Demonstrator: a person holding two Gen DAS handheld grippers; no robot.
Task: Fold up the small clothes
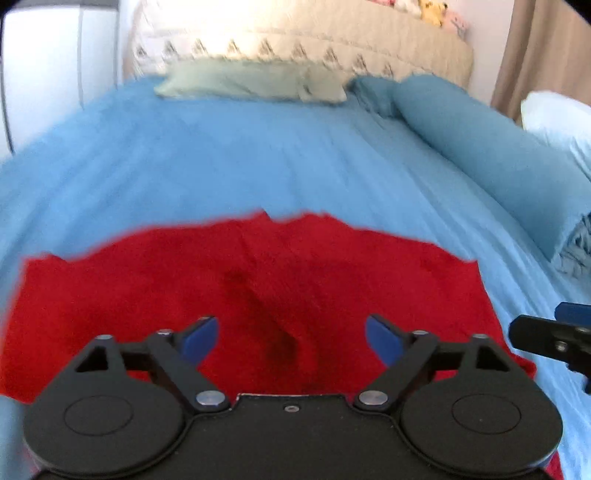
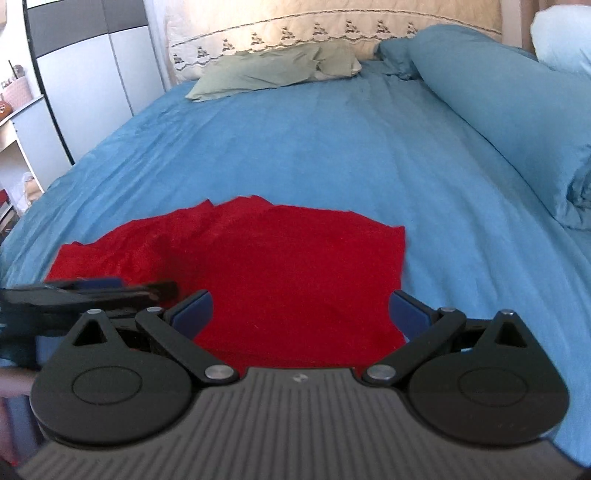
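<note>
On the near part of the bed lies the red garment, spread mostly flat over the blue bedsheet, with a dark crease running down its middle and its far edge uneven. From the right wrist view the same cloth shows bunched folds on its left side and a straighter edge on its right. Above it hangs the left claw, its blue-padded fingers spread wide with nothing between them but the cloth below. Beside it, the right claw is likewise released, its fingers apart over the garment's near right portion, gripping nothing. Each claw appears at the edge of the other's view, so the two are near one another. Farther up the bed rests a pale green pillow against the cream headboard, and a long blue bolster runs along the right side. White cabinets stand to the left of the bed.
</note>
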